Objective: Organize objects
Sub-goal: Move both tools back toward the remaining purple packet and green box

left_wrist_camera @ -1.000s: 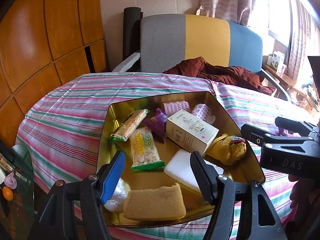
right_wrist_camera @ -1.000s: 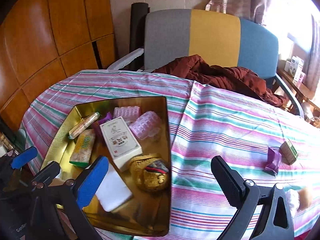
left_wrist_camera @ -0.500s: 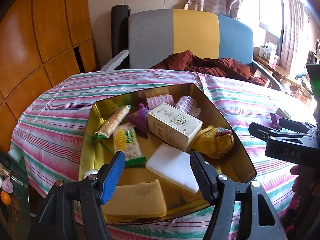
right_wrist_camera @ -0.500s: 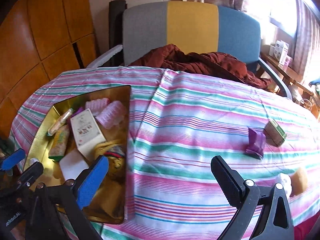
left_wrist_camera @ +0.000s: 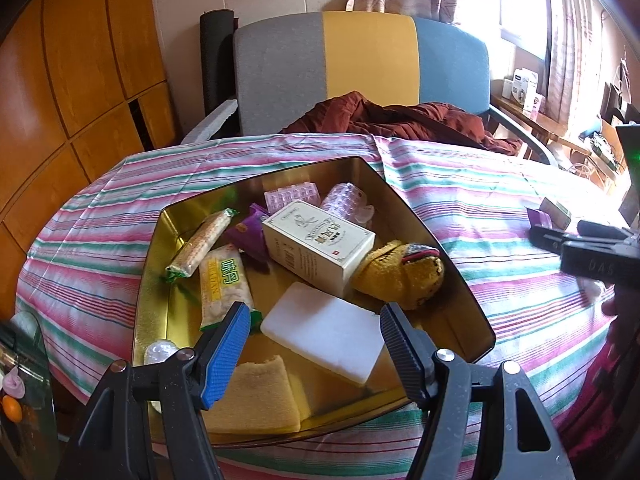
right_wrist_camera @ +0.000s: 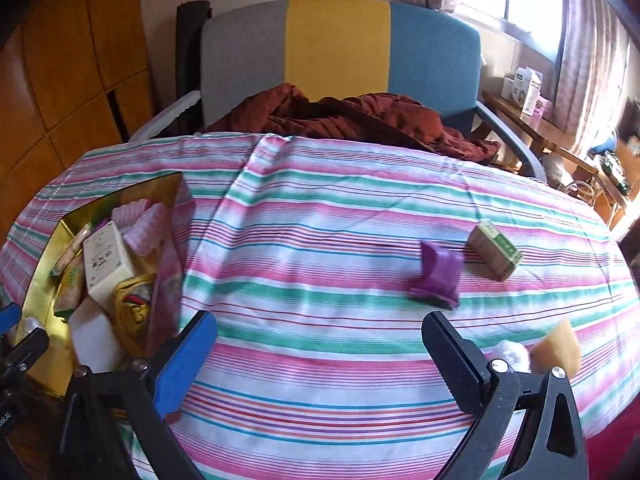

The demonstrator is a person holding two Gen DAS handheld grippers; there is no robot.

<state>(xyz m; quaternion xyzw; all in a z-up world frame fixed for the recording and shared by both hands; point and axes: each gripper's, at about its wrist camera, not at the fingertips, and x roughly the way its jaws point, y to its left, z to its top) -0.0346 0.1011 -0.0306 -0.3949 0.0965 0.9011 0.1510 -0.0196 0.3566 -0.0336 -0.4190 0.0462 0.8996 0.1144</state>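
Ribbed blue and black pads face each other on the left tongs (left_wrist_camera: pixel 314 330), spread wide and empty above a gold metal tray (left_wrist_camera: pixel 460 280). Inside lie a white foam block (left_wrist_camera: pixel 326 336), cream carton (left_wrist_camera: pixel 316 246), yellow sponge (left_wrist_camera: pixel 252 398). Right tongs (right_wrist_camera: pixel 320 346) also gape, grasping nothing, over the striped cloth worktop (right_wrist_camera: pixel 320 208); beyond them, a purple pouch (right_wrist_camera: pixel 436 276) and small green-edged box (right_wrist_camera: pixel 494 250).

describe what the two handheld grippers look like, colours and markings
Each gripper is a black plastic clamp frame with silver screws and two ribbed finger pads: one blue, one black. That holds for the left gripper and the right gripper. Seen from the left wrist, the right gripper's black body carries faint "DAS" lettering.
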